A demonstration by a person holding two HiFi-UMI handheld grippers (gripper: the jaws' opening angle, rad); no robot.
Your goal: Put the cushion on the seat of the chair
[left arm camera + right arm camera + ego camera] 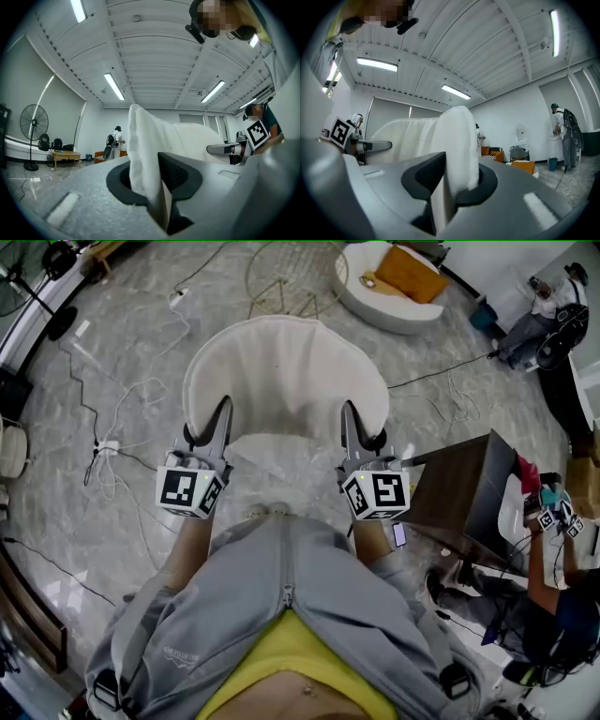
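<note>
A white, half-round cushion (281,381) hangs above the marble floor in front of me, held by its two near corners. My left gripper (206,435) is shut on the left corner and my right gripper (364,439) is shut on the right one. In the left gripper view the cushion's edge (143,150) is pinched between the black pads of the left gripper (147,182). In the right gripper view the padded edge (457,140) is clamped the same way in the right gripper (452,182). A bare round wire chair frame (281,282) stands on the floor beyond the cushion.
A white round chair with an orange cushion (394,282) sits at the far right. A dark brown cabinet (459,493) stands close on my right, with people (553,559) beside it. Cables and a power strip (103,443) lie on the floor at left. A standing fan (33,123) is far left.
</note>
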